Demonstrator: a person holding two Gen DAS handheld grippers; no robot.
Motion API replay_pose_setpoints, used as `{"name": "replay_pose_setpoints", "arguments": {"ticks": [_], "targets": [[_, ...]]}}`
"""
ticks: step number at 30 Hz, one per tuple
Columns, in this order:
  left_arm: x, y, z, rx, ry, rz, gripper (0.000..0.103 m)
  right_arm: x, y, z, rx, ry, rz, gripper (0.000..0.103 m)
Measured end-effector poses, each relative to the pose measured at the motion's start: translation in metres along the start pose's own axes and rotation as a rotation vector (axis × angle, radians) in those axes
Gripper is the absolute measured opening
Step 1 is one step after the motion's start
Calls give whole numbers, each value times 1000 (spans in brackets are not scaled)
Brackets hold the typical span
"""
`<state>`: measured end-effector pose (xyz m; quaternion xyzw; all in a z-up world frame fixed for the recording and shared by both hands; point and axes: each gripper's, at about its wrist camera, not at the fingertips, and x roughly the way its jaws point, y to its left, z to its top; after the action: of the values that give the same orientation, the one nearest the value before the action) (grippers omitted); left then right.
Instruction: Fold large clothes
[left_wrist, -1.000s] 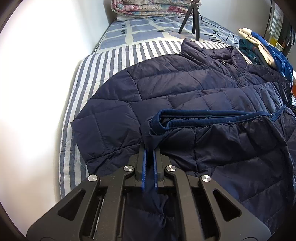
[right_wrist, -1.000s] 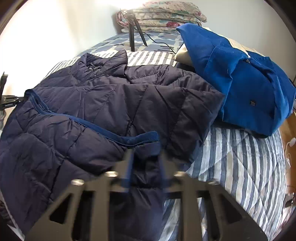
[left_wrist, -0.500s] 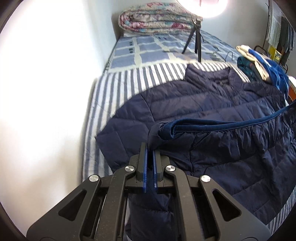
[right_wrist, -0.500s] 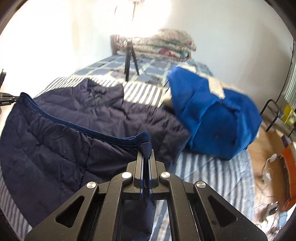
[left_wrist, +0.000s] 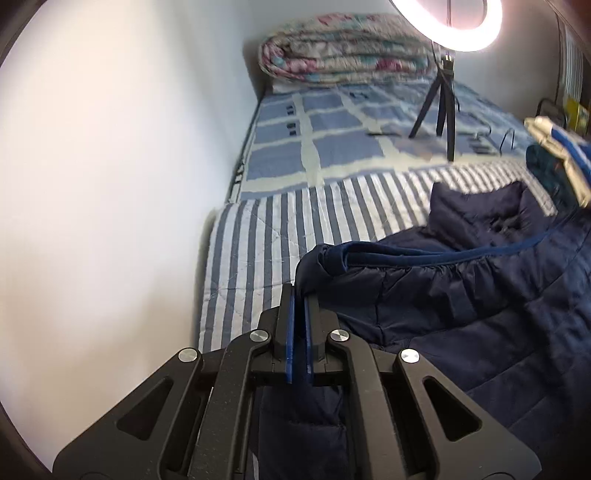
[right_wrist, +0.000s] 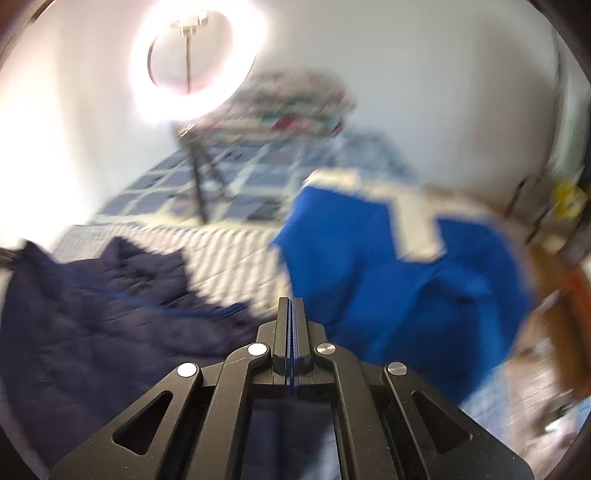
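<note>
Left claw (left_wrist: 299, 295): clamped on the hem corner of the navy jacket (left_wrist: 480, 314); cloth sits between the pads and hangs below the claw. The blue-trimmed hem runs from this corner away to the right, raised off the striped bed (left_wrist: 280, 229). The jacket body lies to the right of the claw and beyond it, collar at the far end.

Right claw (right_wrist: 291, 306): pads pressed together, no cloth visible between the tips; navy cloth shows beneath its frame. The jacket (right_wrist: 92, 314) lies to its left; a blue garment (right_wrist: 406, 280) lies just ahead to the right. View blurred.

Change: both claws now sit higher than a second ago, with the hem lifted and the ring light (right_wrist: 195, 62) now in view.
</note>
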<state>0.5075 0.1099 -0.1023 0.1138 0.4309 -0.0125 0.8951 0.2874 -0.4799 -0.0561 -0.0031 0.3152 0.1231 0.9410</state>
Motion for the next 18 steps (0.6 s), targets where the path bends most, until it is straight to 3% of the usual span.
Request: {"name": "replay_pose_setpoints", "arguments": {"ticks": [4,7,8,11,12,14,15,16,17,18], "targets": [[30,-9,-4,13,43,14,3,30,8,-20,-10,89,57,4],[44,-18,-2,32,46,29,3,47,23,-33,-52,125,46,7],[48,-21,-1,39,46,33,3,49,30,-35,-86,130,19,16],[57,-28,1,57,48,47,3,58,44,-33,-164,104,-68,61],[60,-30,2,64,45,53,3,62,46,-31,-169,100,-79,64],[67,-33,3,71,51,62,3,75,44,-27,-180,130,-104,63],[71,-34,4,70,54,65,3,84,47,-28,-205,151,-129,34],[73,-35,4,70,53,65,3,89,50,-30,-241,155,-160,14],[76,-36,6,70,49,68,3,94,53,-32,-272,172,-183,6],[78,-38,7,72,46,70,3,95,56,-34,-295,163,-195,5]]}}
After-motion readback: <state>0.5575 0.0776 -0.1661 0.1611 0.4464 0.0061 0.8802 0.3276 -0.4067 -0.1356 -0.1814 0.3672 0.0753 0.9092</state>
